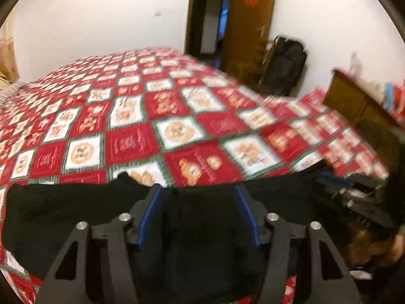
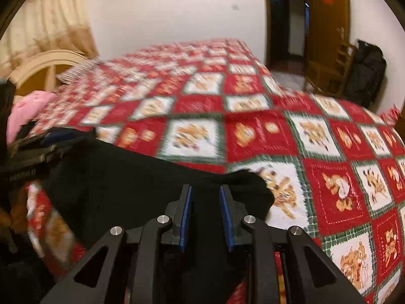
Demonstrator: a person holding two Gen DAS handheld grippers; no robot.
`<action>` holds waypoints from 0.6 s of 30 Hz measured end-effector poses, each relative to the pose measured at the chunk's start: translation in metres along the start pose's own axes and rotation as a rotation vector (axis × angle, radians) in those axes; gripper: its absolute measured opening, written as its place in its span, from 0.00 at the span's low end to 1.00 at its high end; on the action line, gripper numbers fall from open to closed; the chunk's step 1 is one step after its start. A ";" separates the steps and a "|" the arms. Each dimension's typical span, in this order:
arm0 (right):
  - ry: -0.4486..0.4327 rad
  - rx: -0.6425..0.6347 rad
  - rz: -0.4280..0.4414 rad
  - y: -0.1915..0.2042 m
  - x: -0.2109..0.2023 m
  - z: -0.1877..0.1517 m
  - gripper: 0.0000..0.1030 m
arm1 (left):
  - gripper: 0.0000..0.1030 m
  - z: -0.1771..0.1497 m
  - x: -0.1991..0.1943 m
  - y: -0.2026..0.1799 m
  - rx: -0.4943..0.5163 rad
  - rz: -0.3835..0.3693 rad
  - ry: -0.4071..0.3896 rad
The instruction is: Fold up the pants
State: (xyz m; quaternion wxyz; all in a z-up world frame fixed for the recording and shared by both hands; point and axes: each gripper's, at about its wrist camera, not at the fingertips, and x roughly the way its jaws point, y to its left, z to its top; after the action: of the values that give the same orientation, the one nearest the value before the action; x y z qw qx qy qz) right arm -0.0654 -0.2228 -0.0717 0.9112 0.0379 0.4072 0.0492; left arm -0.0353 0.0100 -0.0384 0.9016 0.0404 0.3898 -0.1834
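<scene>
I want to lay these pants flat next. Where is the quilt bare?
Bare quilt stretches beyond the black pants toward the far wall and doorway. It is crowded by the pink pillow near the headboard, and along the near edge, where the pants lie.

White walls (image 1: 88, 20) surround a bed with a red patchwork quilt (image 1: 152, 106) (teddy-bear squares); brown wooden door (image 2: 326, 20) open.

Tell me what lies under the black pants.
The red patchwork quilt shows around the pants and runs under them. Whatever sits beneath the dark cloth itself is covered.
</scene>
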 end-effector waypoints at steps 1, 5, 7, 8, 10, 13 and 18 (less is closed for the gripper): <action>-0.005 0.014 0.018 -0.003 0.003 0.001 0.19 | 0.56 -0.004 0.010 0.002 -0.012 0.032 0.041; -0.010 0.000 0.017 -0.003 0.006 0.003 0.19 | 0.58 -0.026 0.028 0.031 -0.125 0.013 0.148; -0.021 0.026 0.002 -0.003 0.002 0.006 0.19 | 0.62 -0.028 0.017 0.038 -0.121 0.002 0.134; -0.038 0.021 -0.018 0.001 -0.002 0.008 0.19 | 0.66 -0.028 0.011 0.043 -0.121 -0.001 0.124; -0.124 -0.079 -0.047 0.027 -0.020 0.013 0.22 | 0.67 -0.027 -0.008 0.057 -0.133 0.002 0.078; -0.165 -0.183 0.085 0.071 -0.034 0.019 0.22 | 0.72 -0.026 -0.039 0.093 -0.175 0.098 -0.013; -0.095 -0.331 0.276 0.145 -0.010 0.014 0.22 | 0.74 -0.037 -0.060 0.177 -0.353 0.329 -0.044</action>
State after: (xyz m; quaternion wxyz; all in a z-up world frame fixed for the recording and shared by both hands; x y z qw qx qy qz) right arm -0.0703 -0.0803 -0.0388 0.9079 -0.0546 0.3410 0.2376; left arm -0.0344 0.2006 -0.0334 0.9206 -0.0589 0.3842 0.0363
